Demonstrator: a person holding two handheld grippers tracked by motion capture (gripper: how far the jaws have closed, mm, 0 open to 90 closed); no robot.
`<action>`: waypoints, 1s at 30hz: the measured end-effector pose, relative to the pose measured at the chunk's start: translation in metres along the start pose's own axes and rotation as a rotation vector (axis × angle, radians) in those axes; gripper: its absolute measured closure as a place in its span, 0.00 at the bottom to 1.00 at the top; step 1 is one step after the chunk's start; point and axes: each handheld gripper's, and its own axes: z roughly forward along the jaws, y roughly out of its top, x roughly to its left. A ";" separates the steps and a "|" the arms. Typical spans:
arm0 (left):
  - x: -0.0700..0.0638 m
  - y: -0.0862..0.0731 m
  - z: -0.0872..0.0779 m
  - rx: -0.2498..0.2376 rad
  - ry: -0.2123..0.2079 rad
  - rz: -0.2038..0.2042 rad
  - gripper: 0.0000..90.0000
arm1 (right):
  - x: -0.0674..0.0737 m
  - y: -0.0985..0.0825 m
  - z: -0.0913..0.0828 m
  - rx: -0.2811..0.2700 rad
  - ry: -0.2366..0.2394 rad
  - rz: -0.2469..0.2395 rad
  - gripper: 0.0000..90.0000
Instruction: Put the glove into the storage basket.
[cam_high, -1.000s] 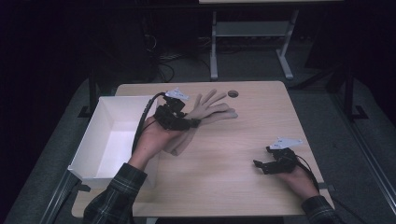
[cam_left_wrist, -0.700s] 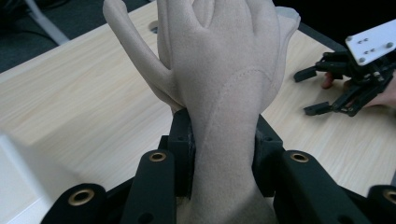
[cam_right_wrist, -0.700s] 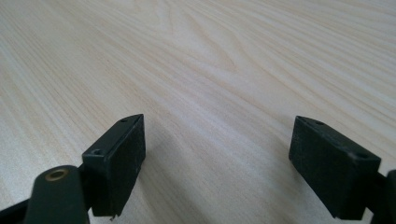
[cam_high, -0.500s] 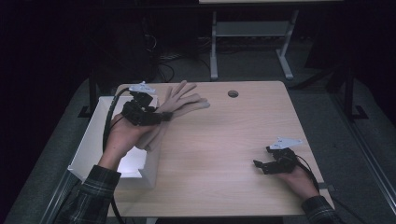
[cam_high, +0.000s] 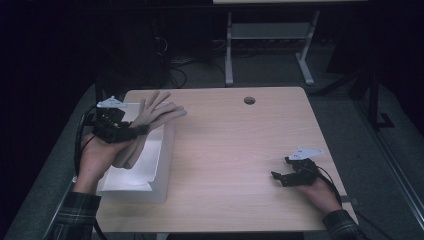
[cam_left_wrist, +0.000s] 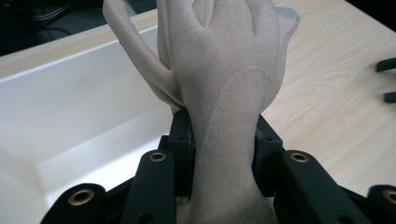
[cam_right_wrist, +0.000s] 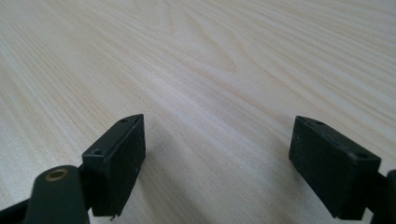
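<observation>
Since a second ago the left gripper (cam_high: 134, 131) has carried the beige gloves (cam_high: 150, 117) leftward, from the middle of the wooden table (cam_high: 240, 150) to a spot above the white box (cam_high: 145, 170) at the table's left edge. The right gripper (cam_high: 280, 176) has not moved from the table's near right corner.

The left gripper's two black jaws pinch the gloves at the wrist, pressed against both sides of the cloth. The glove fingers stick out past the jaws toward the table's far side, and the cuffs hang down over the person's left hand (cam_high: 97, 157) toward the box. In the left gripper view the gloves (cam_left_wrist: 224, 74) stand up between the jaws, with the box's pale inside to their left. The right gripper's jaws (cam_right_wrist: 219, 172) are spread wide, with nothing between them, low over bare wood.

The step in hand looks like dropping the gloves into the box. To do it well, the hand should probably bring the glove fingers fully inside the box walls first, since they now reach over the box's right wall, then lower and release, so that no limp part drapes over the rim.

The gloves are soft, matte and suede-like, with stitched seams and floppy fingers. The box is a smooth, rectangular, open-topped tray with thin upright walls. The table is pale wood grain, with a small round hole (cam_high: 249, 100) near its far edge.
</observation>
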 end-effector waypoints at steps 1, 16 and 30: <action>0.003 -0.003 -0.001 0.004 0.014 -0.003 0.75 | 0.000 0.000 0.000 0.000 0.000 0.000 0.20; 0.033 -0.048 0.022 0.051 0.085 -0.085 0.75 | 0.001 0.000 0.000 -0.001 -0.001 0.006 0.20; 0.037 -0.077 0.071 0.147 0.100 -0.093 0.74 | 0.000 0.000 0.000 0.002 -0.001 0.005 0.20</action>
